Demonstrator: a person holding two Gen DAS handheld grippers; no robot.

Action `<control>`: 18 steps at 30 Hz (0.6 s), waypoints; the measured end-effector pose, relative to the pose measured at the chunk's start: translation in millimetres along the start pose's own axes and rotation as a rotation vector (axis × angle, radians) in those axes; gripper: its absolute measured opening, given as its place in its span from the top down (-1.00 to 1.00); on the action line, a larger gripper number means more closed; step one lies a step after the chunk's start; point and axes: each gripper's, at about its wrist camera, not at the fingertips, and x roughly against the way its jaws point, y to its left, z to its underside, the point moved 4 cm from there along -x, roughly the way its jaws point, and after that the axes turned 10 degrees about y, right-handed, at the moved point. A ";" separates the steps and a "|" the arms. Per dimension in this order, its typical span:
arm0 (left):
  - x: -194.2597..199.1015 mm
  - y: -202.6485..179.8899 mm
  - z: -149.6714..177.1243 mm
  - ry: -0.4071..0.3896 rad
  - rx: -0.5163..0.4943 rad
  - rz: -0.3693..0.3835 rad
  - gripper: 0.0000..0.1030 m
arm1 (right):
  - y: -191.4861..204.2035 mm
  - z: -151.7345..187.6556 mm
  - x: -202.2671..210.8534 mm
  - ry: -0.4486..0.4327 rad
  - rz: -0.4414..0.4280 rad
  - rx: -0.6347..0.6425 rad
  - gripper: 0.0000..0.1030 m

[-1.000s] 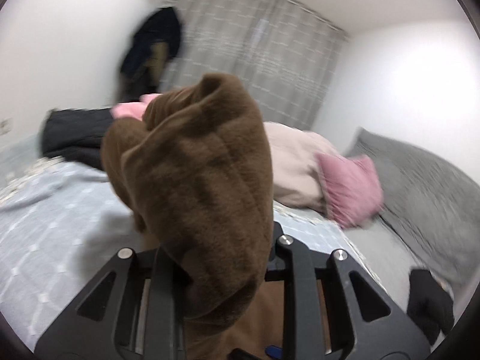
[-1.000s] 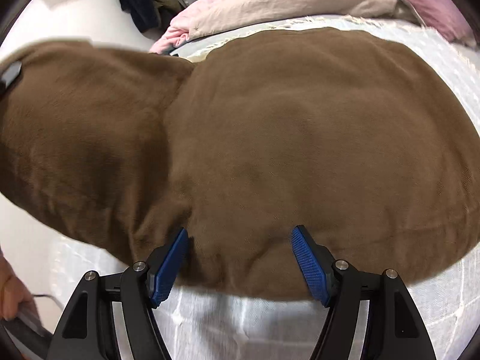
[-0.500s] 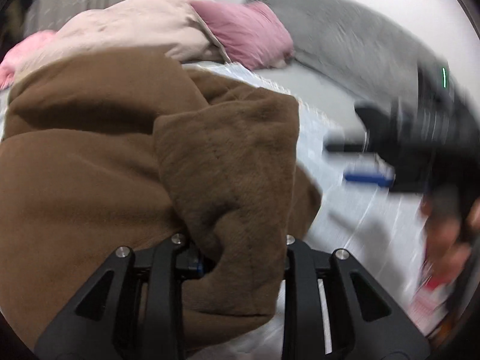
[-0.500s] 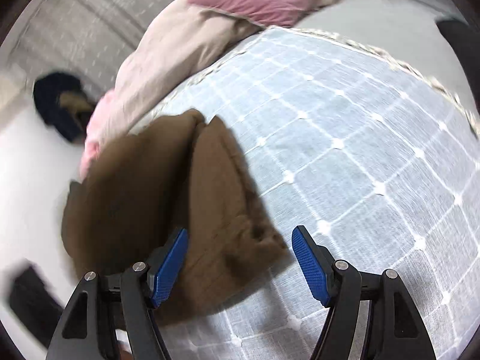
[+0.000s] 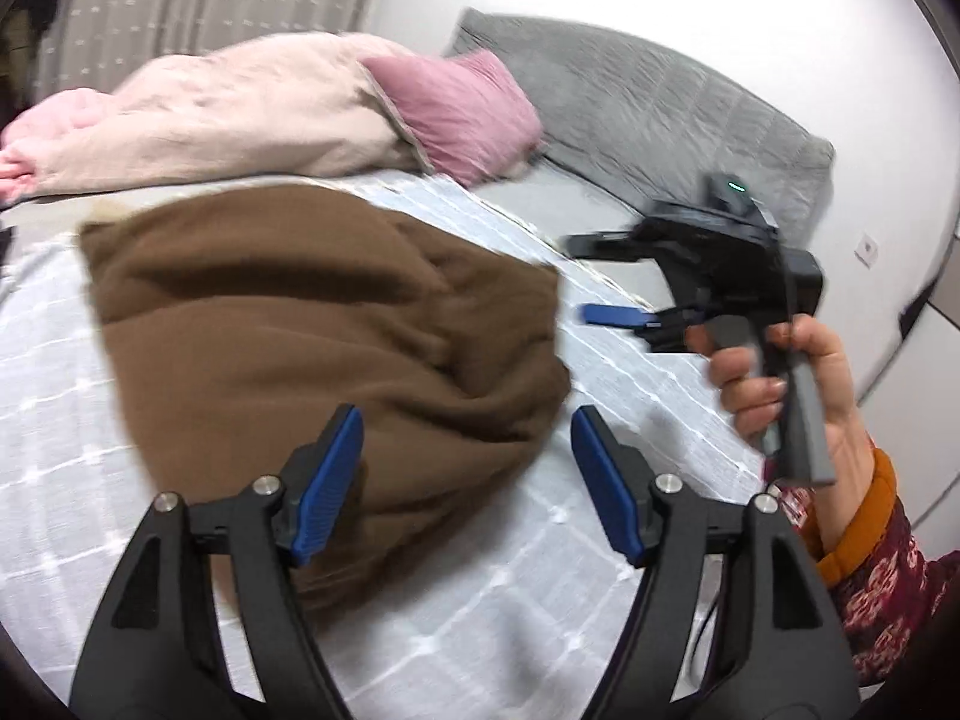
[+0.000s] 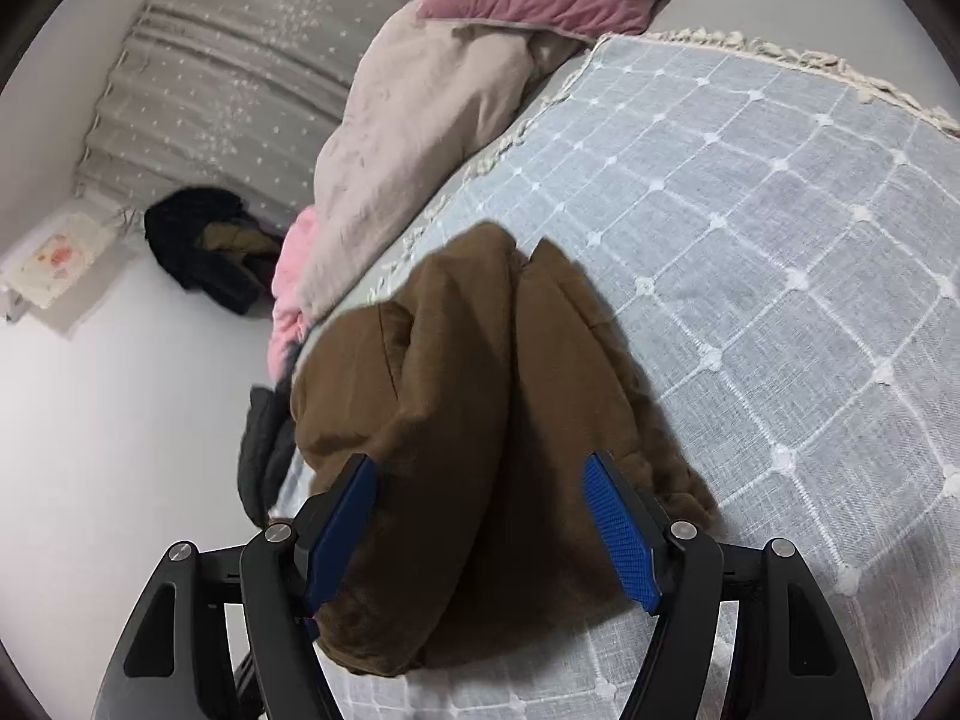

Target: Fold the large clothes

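Underneath, a pale-blue checked bedspread [image 6: 780, 228] covers the bed.

Brown garment [image 6: 480, 420] hides behind claw arms (near edge); person cropped at sleeve [image 5: 882, 564].

no text, label, brand or number can be read anywhere.

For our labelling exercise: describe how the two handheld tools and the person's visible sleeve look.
Left tool: black angular frame, silver bolts, ridged blue pads. Right tool: the same build; seen from the left wrist camera it has a black body with a small green light and a grey handle. The sleeve is dark red, patterned, with an orange cuff.
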 end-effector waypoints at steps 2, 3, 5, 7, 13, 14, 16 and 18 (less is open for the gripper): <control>7.5 19.3 1.4 -0.017 0.043 -0.031 -0.42 | 14.8 -5.1 14.7 -0.049 -0.050 0.019 -0.41; 6.4 28.5 1.6 -0.018 0.072 -0.035 -0.42 | 22.2 -6.3 19.1 -0.067 -0.065 0.034 -0.41; -2.5 40.6 1.4 -0.012 0.116 -0.035 -0.42 | 52.0 -8.3 17.5 -0.075 -0.104 0.106 -0.41; -16.5 44.1 2.9 0.002 0.133 -0.029 -0.42 | 83.6 -4.9 -1.5 -0.015 -0.143 0.191 -0.41; -50.0 21.9 18.6 0.052 0.007 -0.066 -0.42 | 118.4 17.4 -79.2 0.137 0.152 0.459 -0.41; -49.9 18.7 21.9 0.058 -0.019 -0.069 -0.42 | 108.4 22.0 -86.2 0.150 0.228 0.488 -0.41; -46.9 16.9 23.3 0.065 -0.051 -0.062 -0.42 | 71.9 33.8 -90.4 0.158 0.381 0.548 -0.41; -40.0 17.3 24.9 0.084 -0.069 -0.021 -0.42 | 37.3 43.8 -92.4 0.187 0.376 0.563 -0.38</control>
